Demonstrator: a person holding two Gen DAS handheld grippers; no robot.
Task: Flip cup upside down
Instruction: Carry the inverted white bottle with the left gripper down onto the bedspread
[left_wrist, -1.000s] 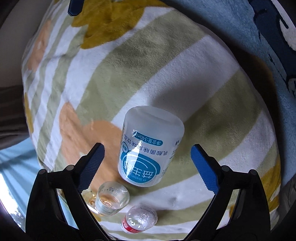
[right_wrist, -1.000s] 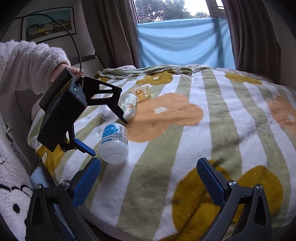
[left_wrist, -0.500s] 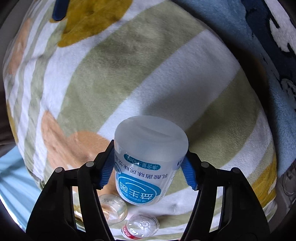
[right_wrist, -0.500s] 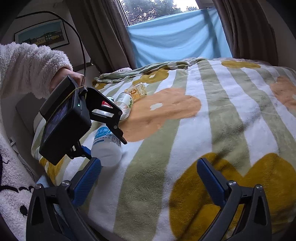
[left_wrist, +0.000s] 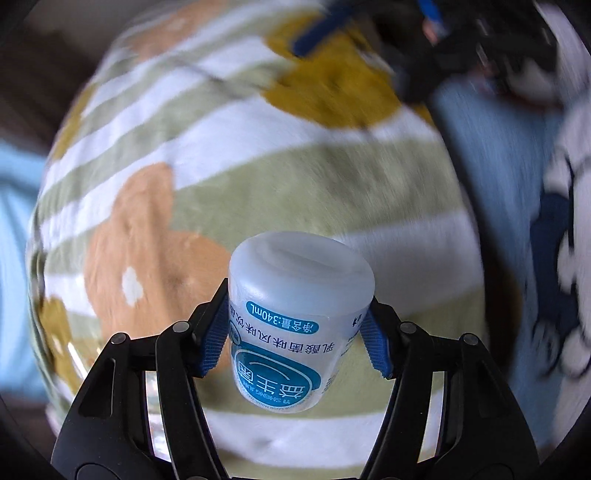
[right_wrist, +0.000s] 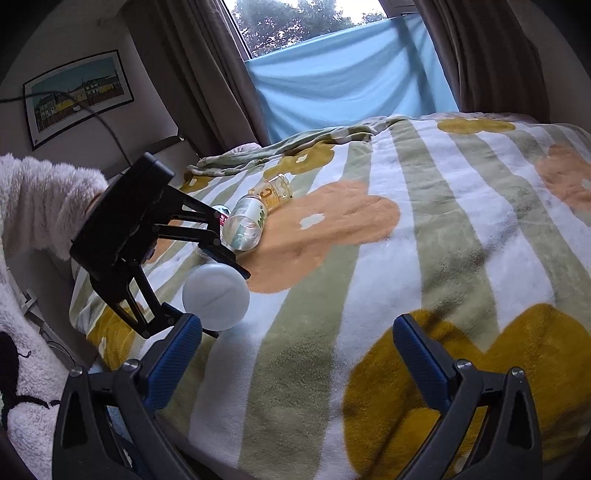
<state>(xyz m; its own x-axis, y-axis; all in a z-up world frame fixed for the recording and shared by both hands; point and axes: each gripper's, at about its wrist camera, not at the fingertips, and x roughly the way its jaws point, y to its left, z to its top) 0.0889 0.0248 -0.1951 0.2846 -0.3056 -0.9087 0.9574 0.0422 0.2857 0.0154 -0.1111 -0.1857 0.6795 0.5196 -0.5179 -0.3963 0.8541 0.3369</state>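
Observation:
The cup is a white translucent plastic container with a blue label. My left gripper is shut on its sides and holds it off the striped blanket. In the right wrist view the cup lies tilted in the left gripper, with its flat white end turned toward the camera. My right gripper stands open over the blanket's near edge, to the right of the cup, with nothing between its fingers. One of the right gripper's blue fingers shows blurred at the top of the left wrist view.
A clear plastic bottle and a glass jar with a yellow label lie on the blanket just beyond the cup. A person's fluffy white sleeve is at the left. The blanket stretches wide to the right.
The left gripper closed on the lying cup, lifted it off the blanket and swung it, so the cup's flat end now faces the right camera. The right gripper stayed open.

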